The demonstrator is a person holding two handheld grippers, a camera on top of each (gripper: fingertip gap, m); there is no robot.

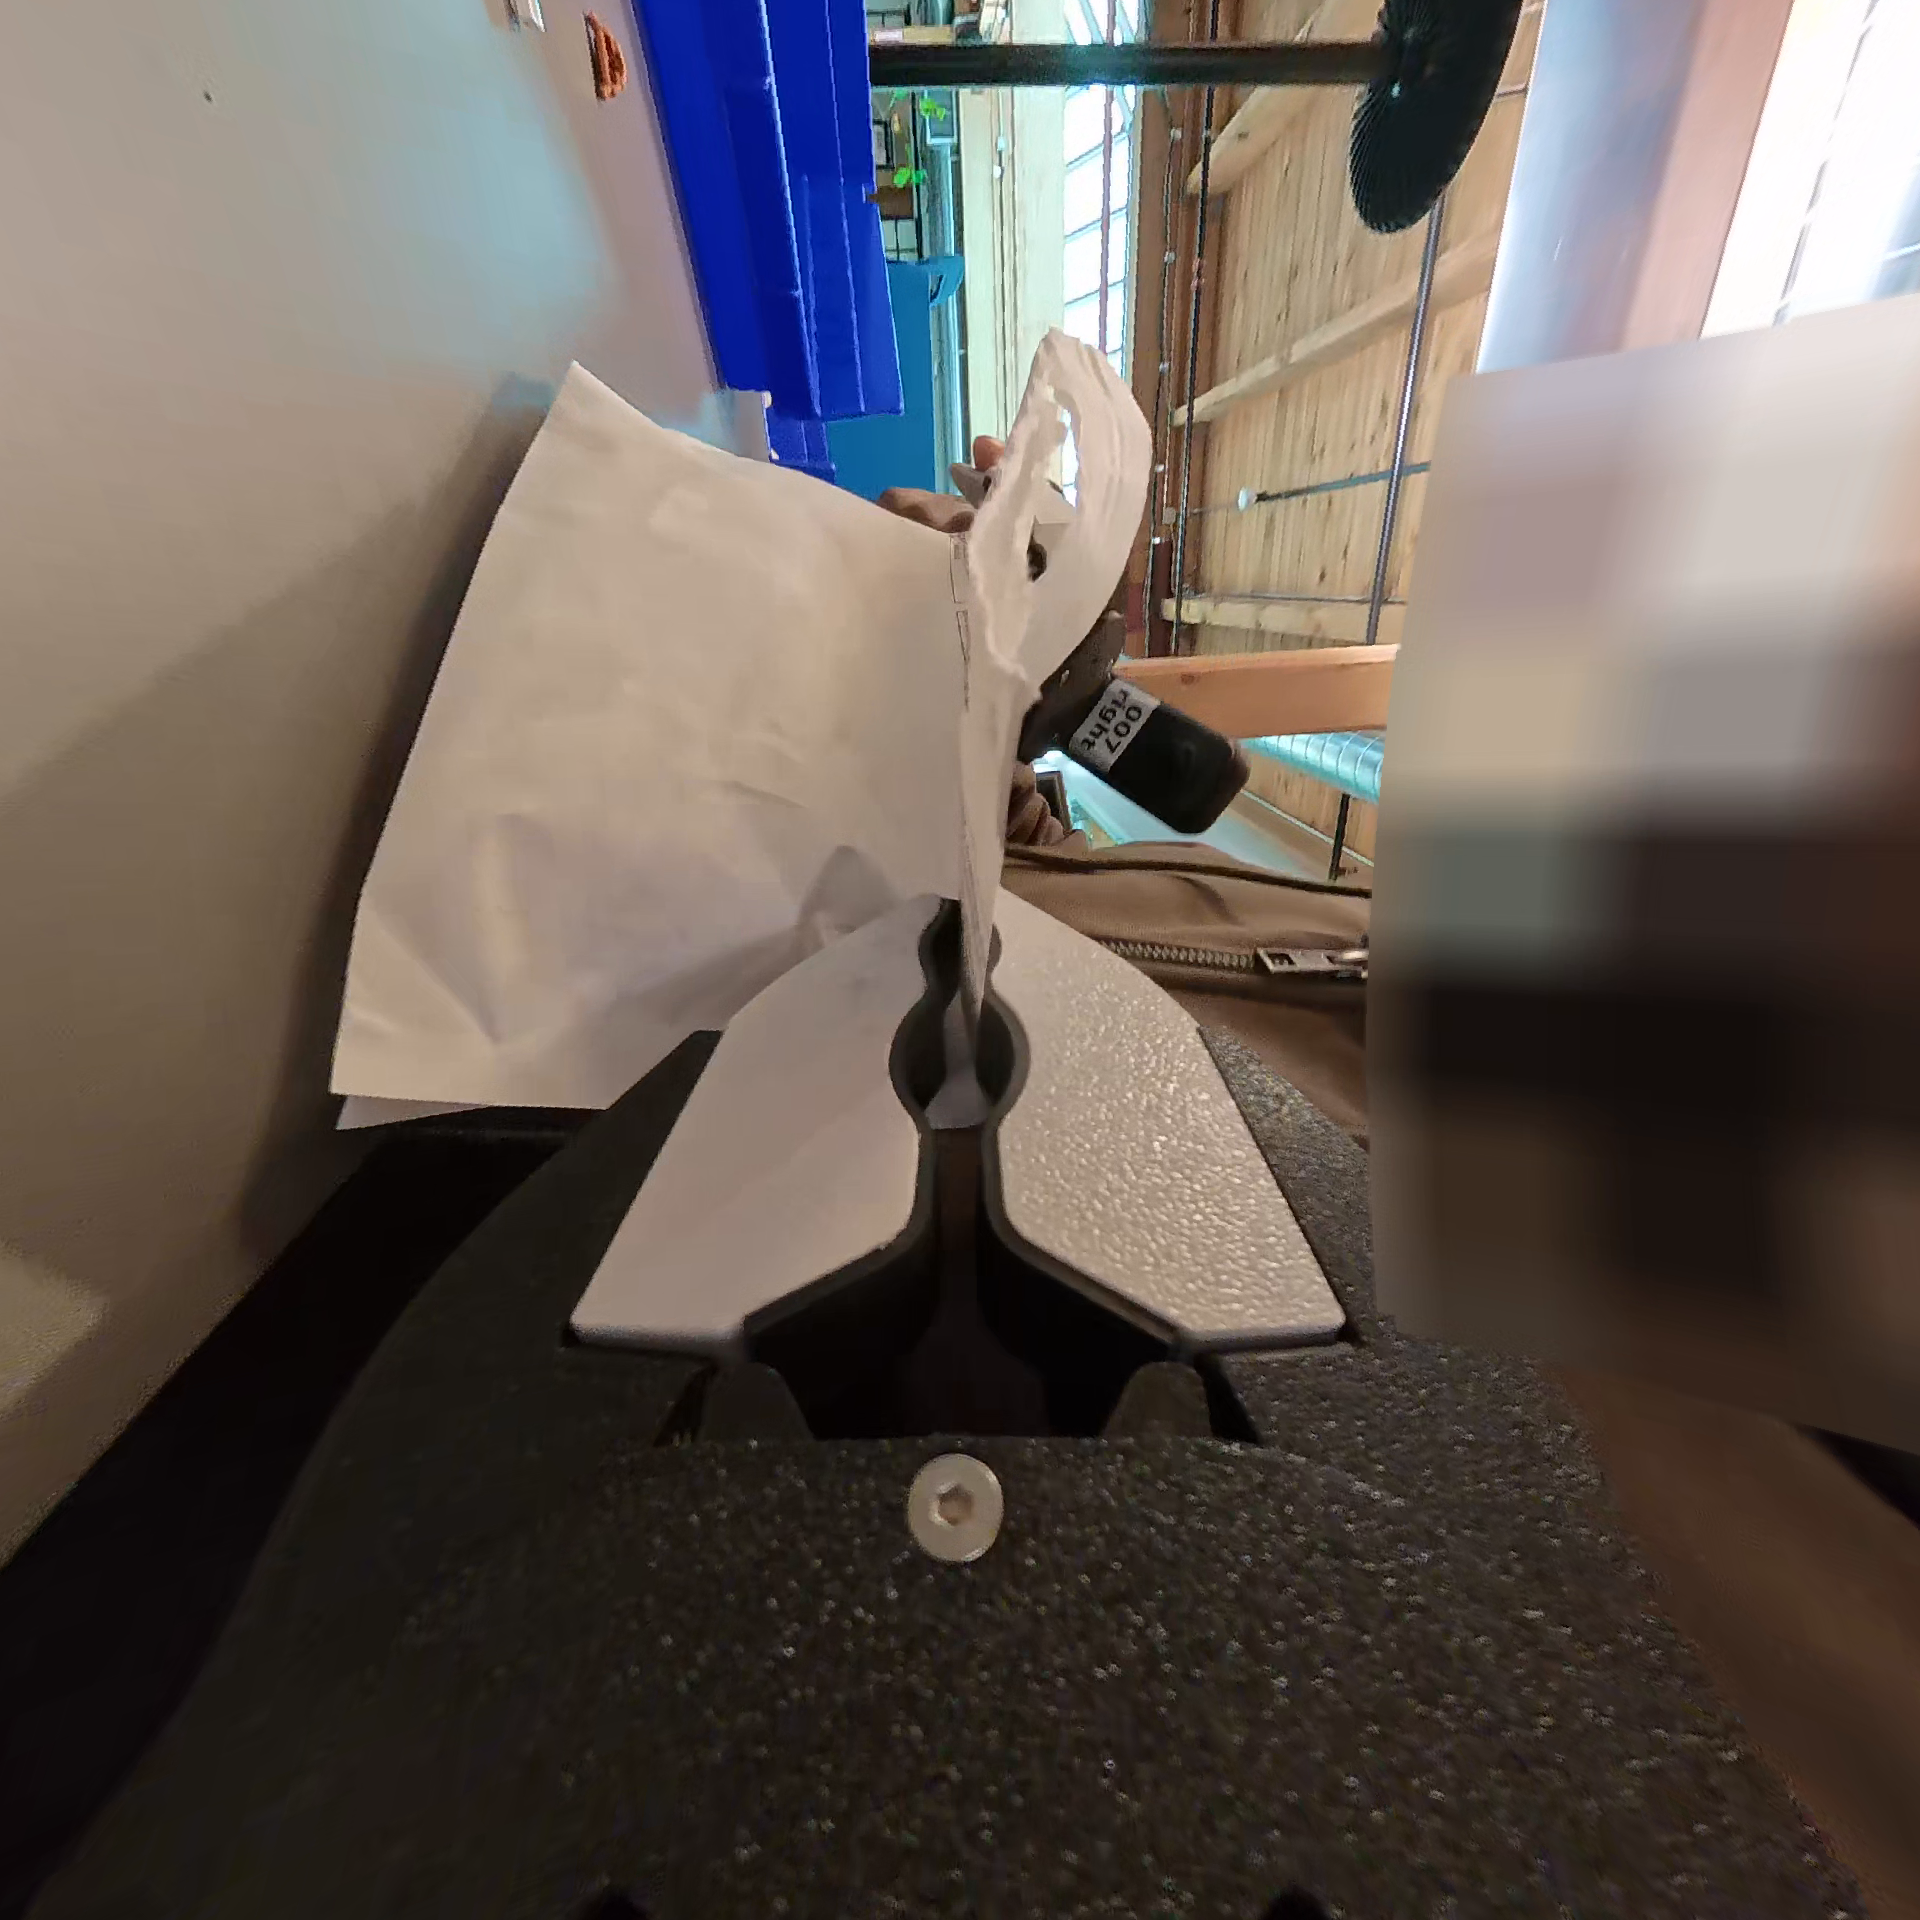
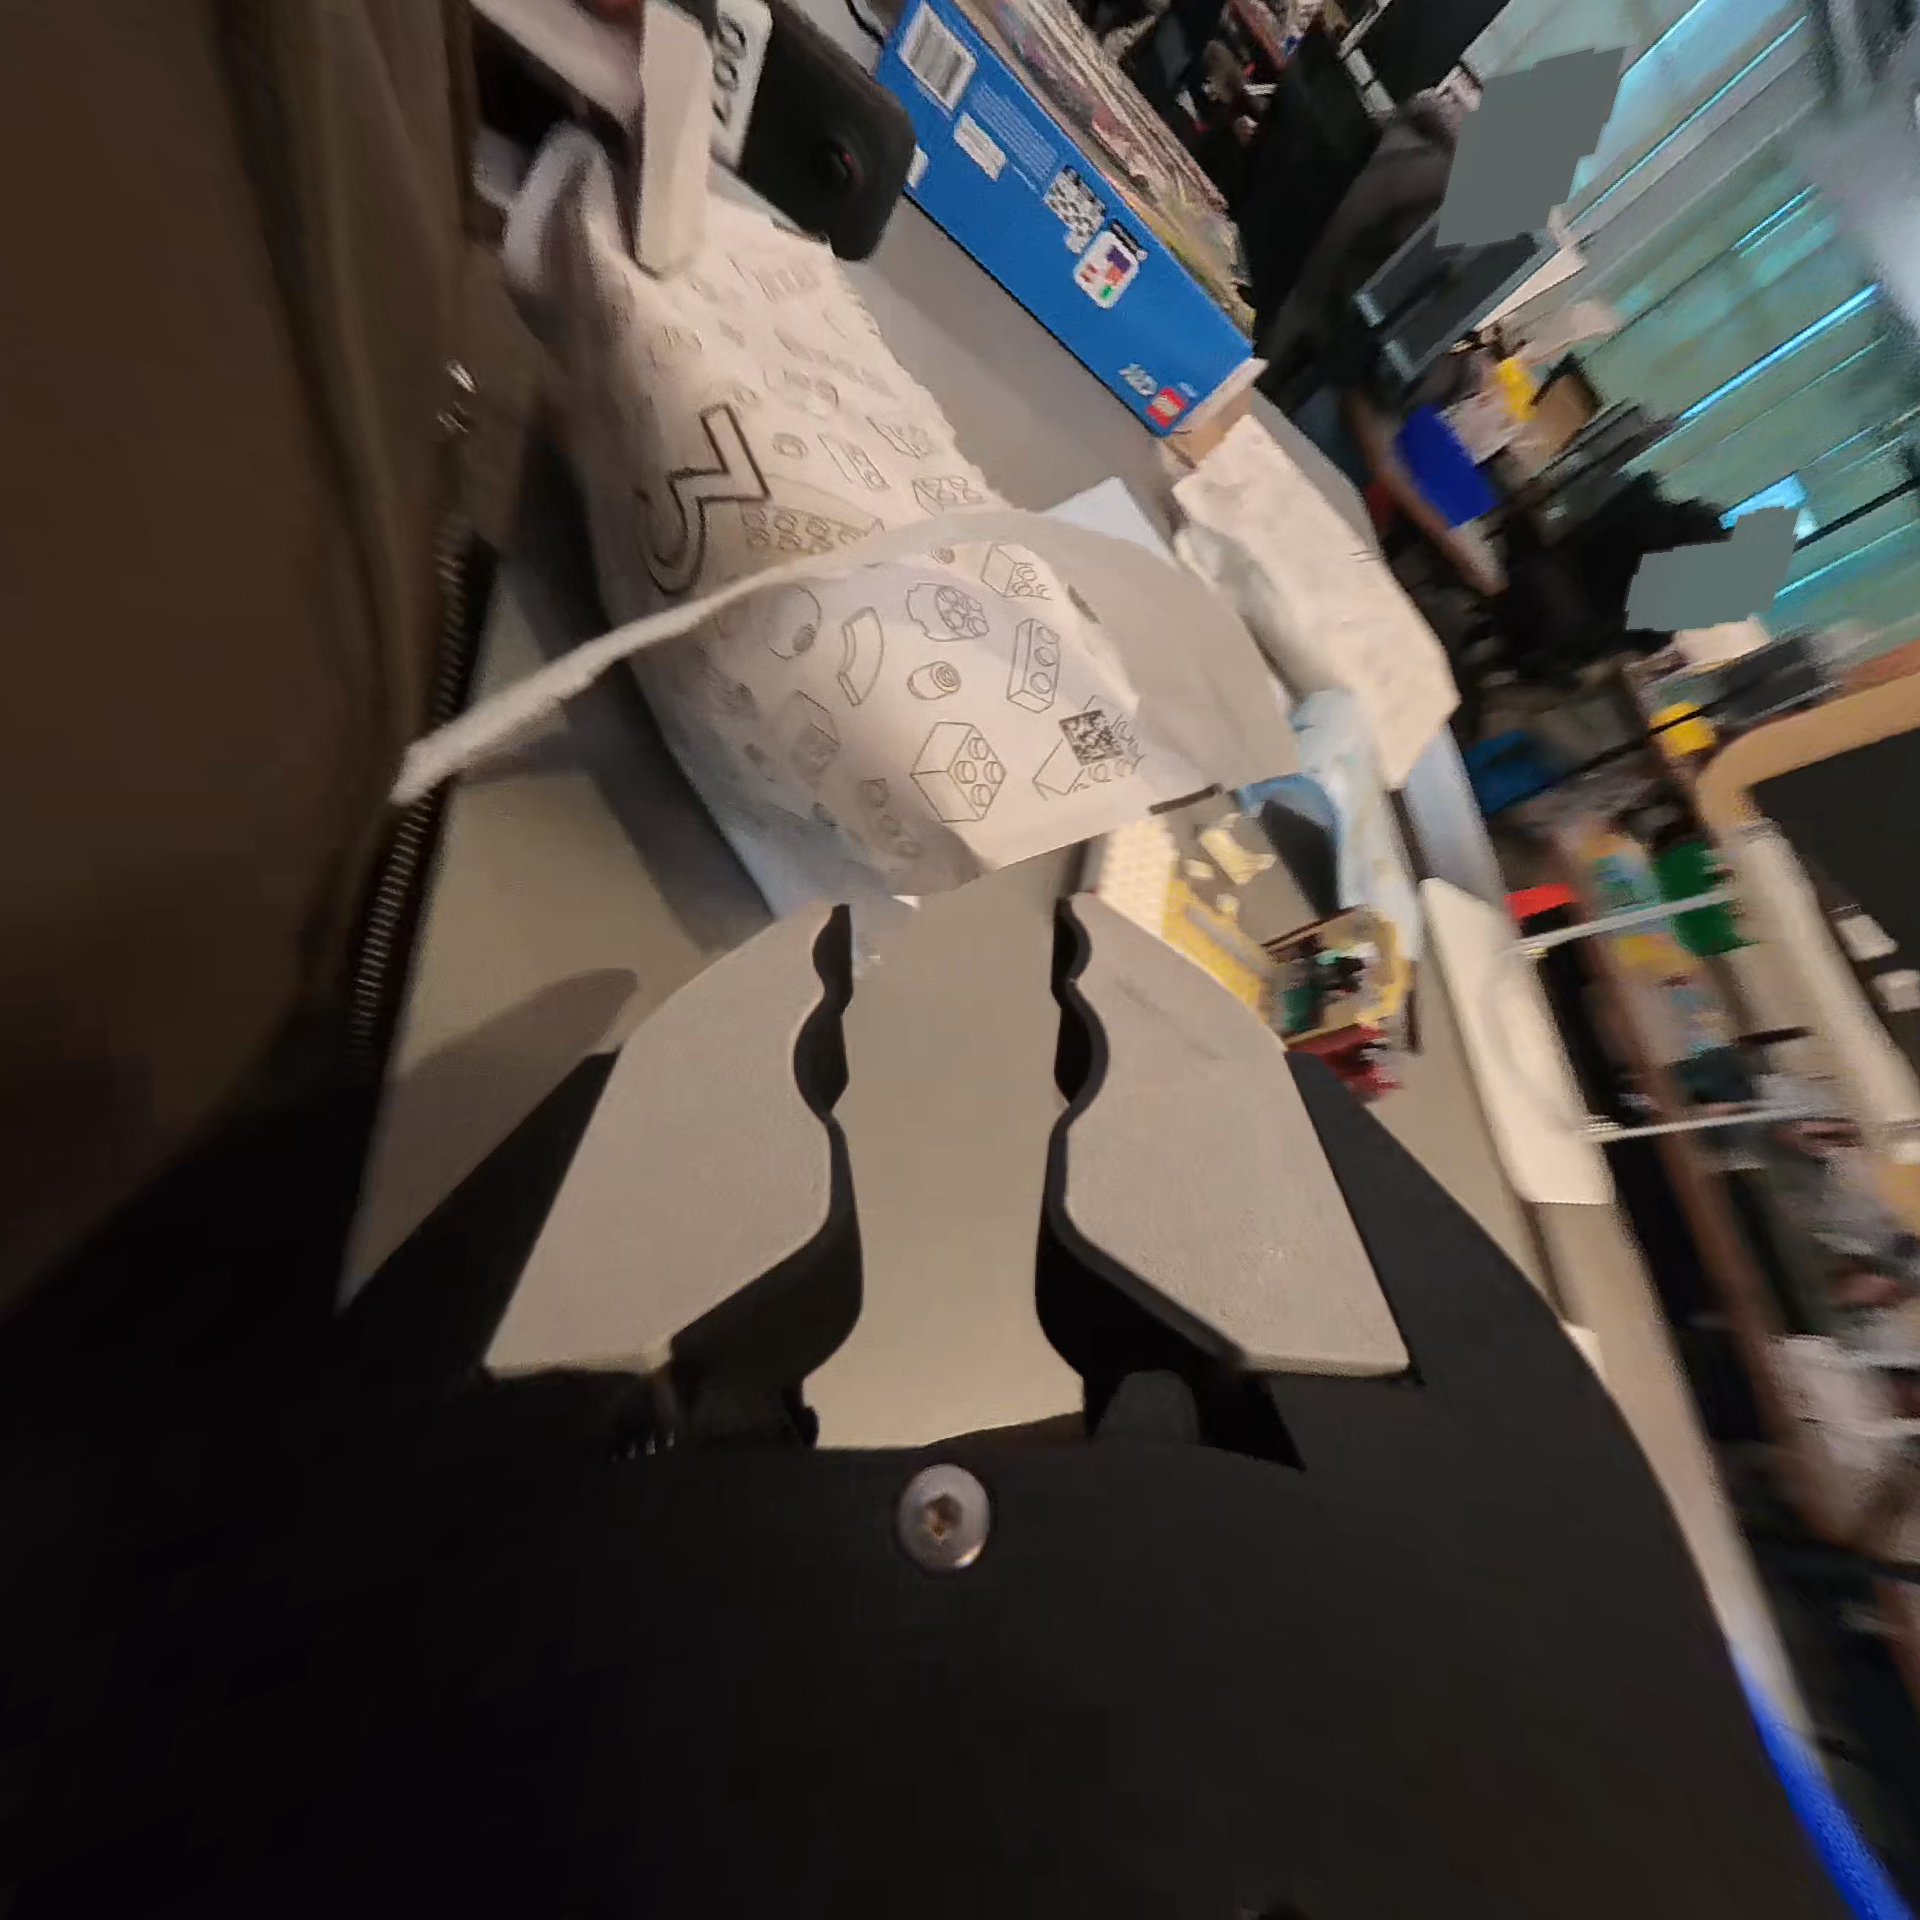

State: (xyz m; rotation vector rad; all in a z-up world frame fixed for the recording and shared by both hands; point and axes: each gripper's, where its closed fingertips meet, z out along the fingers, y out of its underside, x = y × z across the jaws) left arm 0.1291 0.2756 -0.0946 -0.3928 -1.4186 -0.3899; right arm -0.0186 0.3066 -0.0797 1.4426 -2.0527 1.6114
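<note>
You are working over a grey table (image 2: pixel 997 343) with a white paper bag (image 2: pixel 935 707) printed with brick outlines stretched between your two grippers. The bag's long axis is running from the left gripper (image 1: pixel 961 935) at the far end, near the blue box (image 2: pixel 1070 208), back toward the right gripper (image 2: pixel 951 935), so the bag is lying straight ahead of the right one, its near edge just beyond the fingertips. A torn strip (image 2: pixel 582 665) is trailing off that end toward your brown jacket (image 2: pixel 260 520).

Your left gripper is clamping the bag's edge, pads pressing the paper on both sides, its body rolled sideways so the bag is hanging out ahead of it. Your right gripper is standing moderately wide with bare table showing between its fingers (image 2: pixel 727 1101), holding nothing, tilted, and nearer the torn end.
</note>
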